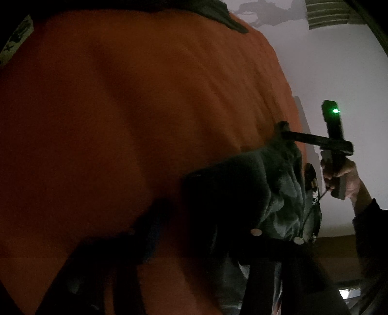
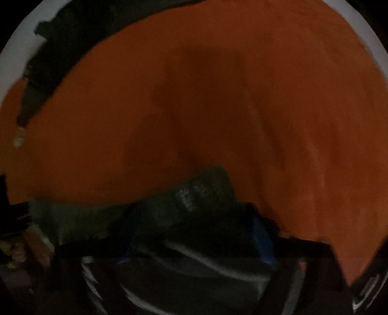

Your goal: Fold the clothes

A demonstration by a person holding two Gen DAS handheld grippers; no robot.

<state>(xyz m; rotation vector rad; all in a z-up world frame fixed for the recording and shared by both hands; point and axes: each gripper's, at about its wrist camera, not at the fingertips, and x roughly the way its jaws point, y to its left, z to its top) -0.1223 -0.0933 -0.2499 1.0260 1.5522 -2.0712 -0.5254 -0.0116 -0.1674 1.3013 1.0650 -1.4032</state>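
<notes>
Orange fabric [image 1: 135, 116] filled most of both views, spread flat over a white surface [image 1: 339, 72] that showed at the right edge in the left wrist view. Dark green-grey garment [image 1: 274, 193], bunched, lay on the orange fabric near its right edge; two round metal snaps [image 1: 256, 232] and a thin drawstring showed on it. A small dark patch with pale marks sat at the garment's right side, too blurred to read. No legible brand or writing anywhere.

Right gripper [image 1: 286, 130] reached in from the right in the left wrist view, held by a hand [image 1: 344, 177] with a dark sleeve below it; green LED lit on its body. Its tips sat at the top of the bunched garment. In the right wrist view the garment [image 2: 194, 193] bulged up between the blue-padded fingers [image 2: 263, 242], jaws narrow, apparently pinching the cloth; the frame was blurred, so contact was hard to confirm.

Left gripper [image 1: 184, 225] was underexposed at the bottom of its own view; one blue-tinted finger [image 1: 152, 232] was just visible. Could not tell its jaw state or whether it held anything.

Another dark piece of cloth [image 1: 218, 14] lay at the far edge of the orange fabric. A printed scrap at the top left was unreadable.
</notes>
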